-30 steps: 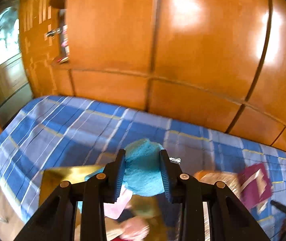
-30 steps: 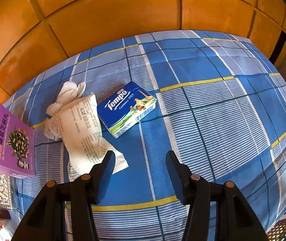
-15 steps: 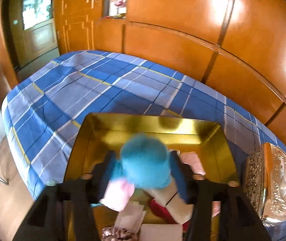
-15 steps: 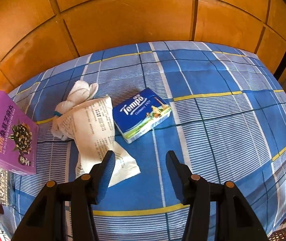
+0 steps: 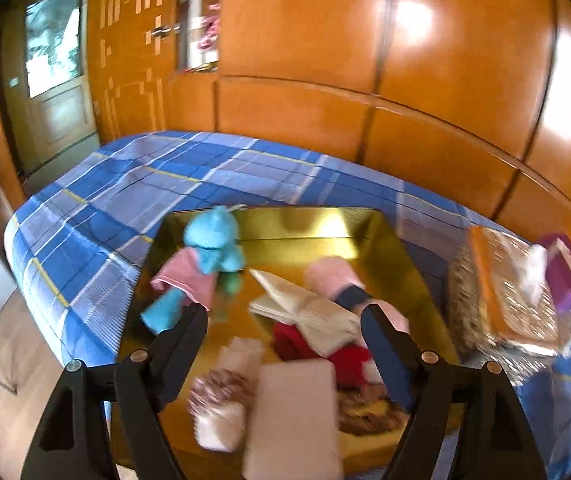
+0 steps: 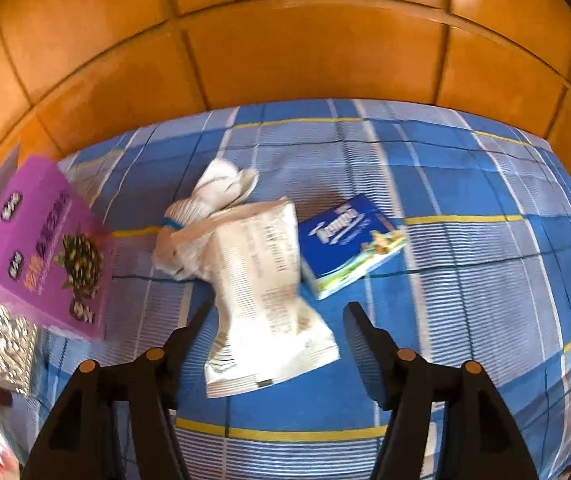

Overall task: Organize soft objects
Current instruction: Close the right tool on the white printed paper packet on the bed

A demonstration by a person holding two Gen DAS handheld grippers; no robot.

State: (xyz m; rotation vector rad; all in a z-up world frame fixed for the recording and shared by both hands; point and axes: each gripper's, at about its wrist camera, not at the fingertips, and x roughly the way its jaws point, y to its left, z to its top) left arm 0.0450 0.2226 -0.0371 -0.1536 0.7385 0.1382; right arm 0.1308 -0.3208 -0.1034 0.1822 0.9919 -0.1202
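Now the left gripper [image 5: 283,316] is opening, empty; the blue plush toy [image 5: 215,246] lies at eleven o'clock beyond its fingers. Right gripper [image 6: 275,314] is opening over the white printed pouch [image 6: 263,292].

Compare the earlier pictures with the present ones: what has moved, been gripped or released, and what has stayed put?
The left gripper released the blue plush toy into the gold tray; its jaws are opening, empty. The right gripper, also opening, shifted toward the white packet. Tissue pack and purple box stayed put.

Glossy gold tray [image 5: 389,240], fuzzy blue plush toy [image 5: 215,246], woven plaid cloth [image 6: 465,272], polished wood panelling [image 5: 425,92].
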